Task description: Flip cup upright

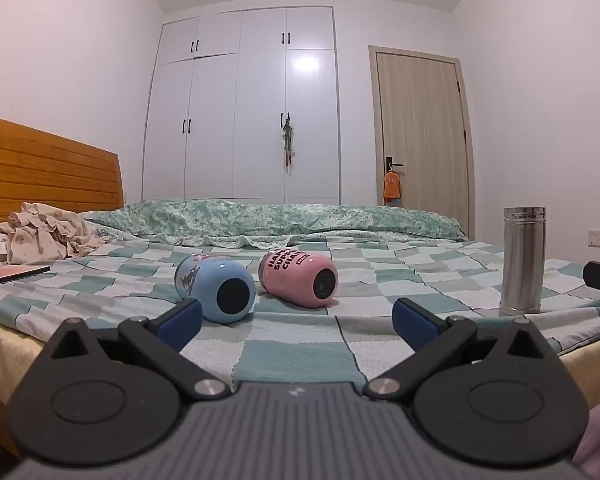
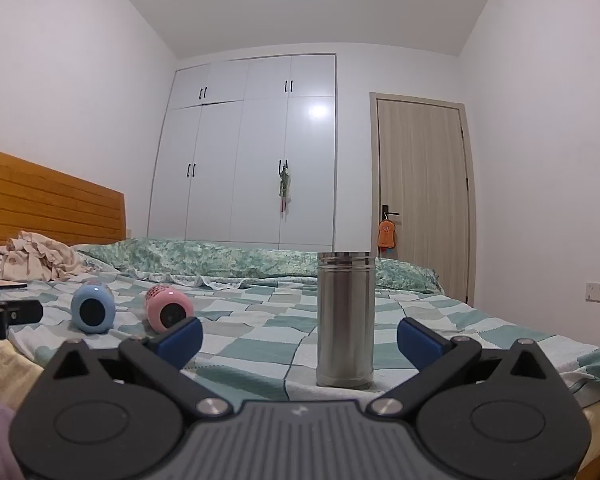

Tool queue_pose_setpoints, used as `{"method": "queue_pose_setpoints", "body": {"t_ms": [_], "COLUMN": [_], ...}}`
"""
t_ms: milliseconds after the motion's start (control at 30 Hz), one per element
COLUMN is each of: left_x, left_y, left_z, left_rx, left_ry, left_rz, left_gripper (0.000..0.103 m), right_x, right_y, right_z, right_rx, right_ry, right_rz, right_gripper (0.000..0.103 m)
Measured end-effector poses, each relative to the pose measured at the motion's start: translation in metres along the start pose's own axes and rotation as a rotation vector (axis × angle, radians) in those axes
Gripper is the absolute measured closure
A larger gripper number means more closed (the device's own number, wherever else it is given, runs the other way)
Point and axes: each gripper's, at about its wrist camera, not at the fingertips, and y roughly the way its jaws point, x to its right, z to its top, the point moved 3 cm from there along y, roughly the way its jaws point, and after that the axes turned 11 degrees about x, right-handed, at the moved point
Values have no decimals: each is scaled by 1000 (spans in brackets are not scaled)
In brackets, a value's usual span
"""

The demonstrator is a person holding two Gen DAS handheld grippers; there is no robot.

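A blue cup (image 1: 216, 290) and a pink cup (image 1: 300, 278) lie on their sides on the checked bedspread (image 1: 380, 280), bases toward me. A steel cup (image 1: 522, 260) stands upright at the right. My left gripper (image 1: 296, 322) is open and empty, just short of the two lying cups. My right gripper (image 2: 300, 340) is open and empty, with the steel cup (image 2: 345, 320) standing between and just beyond its fingers. The blue cup (image 2: 93, 308) and pink cup (image 2: 168, 308) show at the left in the right wrist view. The other gripper shows at each view's edge.
A wooden headboard (image 1: 48, 164) and crumpled clothes (image 1: 40, 232) are at the left. A folded green quilt (image 1: 280, 216) lies along the far side of the bed. A flat dark device (image 1: 12, 272) lies at the left. A white wardrobe (image 1: 244, 120) and a door (image 1: 420, 132) stand behind.
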Motion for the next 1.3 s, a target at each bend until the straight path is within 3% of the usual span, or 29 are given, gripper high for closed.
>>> {"method": "queue_pose_setpoints", "body": {"t_ms": [1300], "left_x": [-2], "left_y": [2], "left_z": [-1], "left_rx": [-2], "left_ry": [-6], "left_rz": [-1], "left_gripper": [0], "right_x": [1], "right_y": [-1], "right_z": [0], "right_rx": [-5], "right_ry": [1], "right_rz": [0], "right_gripper": [0]}}
